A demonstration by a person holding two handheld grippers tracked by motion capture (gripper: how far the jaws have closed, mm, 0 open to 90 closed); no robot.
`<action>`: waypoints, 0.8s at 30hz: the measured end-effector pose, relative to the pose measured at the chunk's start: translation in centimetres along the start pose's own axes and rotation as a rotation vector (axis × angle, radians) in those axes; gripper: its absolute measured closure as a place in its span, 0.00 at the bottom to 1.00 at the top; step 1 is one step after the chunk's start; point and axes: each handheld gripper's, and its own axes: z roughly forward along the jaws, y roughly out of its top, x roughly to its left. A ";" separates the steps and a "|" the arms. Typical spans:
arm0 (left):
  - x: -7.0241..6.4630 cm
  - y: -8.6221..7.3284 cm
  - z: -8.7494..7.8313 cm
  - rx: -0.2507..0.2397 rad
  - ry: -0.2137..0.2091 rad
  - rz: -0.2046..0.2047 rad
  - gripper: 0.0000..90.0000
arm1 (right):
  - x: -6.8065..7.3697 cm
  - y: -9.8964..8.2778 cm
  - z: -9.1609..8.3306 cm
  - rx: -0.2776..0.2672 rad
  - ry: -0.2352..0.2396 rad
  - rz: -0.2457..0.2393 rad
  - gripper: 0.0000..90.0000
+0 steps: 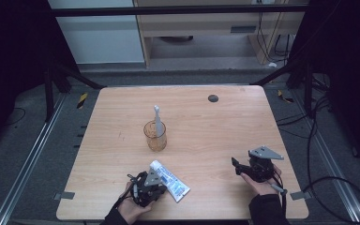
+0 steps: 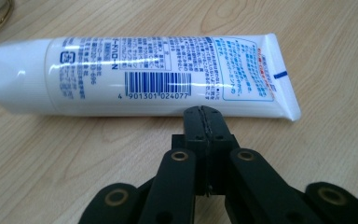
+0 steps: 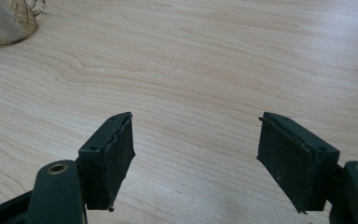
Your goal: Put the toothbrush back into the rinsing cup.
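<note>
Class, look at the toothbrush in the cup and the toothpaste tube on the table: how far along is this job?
Done: the toothbrush stands in the cup. In hand: the left gripper, jaws shut, is at the edge of the toothpaste tube, which lies flat on the table, not gripped. The right gripper waits open and empty. Left: probably grasping the tube and moving it.

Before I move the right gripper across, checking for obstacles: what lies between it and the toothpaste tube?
Nothing: in the high view, bare wooden table separates the right gripper from the toothpaste tube.
</note>
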 end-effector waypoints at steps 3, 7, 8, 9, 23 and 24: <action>0.0 0.4 0.5 -0.011 0.000 -0.003 1.00 | 0.0 0.0 0.1 0.002 0.000 -0.001 0.30; -0.2 1.0 1.1 -0.017 0.003 0.005 1.00 | -0.1 0.0 0.1 0.002 0.000 -0.002 0.29; -0.2 1.2 1.2 -0.018 0.002 0.005 1.00 | -0.1 0.0 0.2 0.003 0.000 -0.001 0.29; -0.2 1.3 1.4 -0.020 0.003 0.004 1.00 | 0.0 0.0 0.2 0.004 0.001 0.001 0.29; 0.1 2.5 2.2 -0.040 0.014 0.012 1.00 | 0.0 -0.1 0.3 0.007 0.003 -0.002 0.29; 0.2 2.6 1.8 -0.052 0.015 0.010 1.00 | 0.0 -0.1 0.3 0.006 0.003 -0.002 0.29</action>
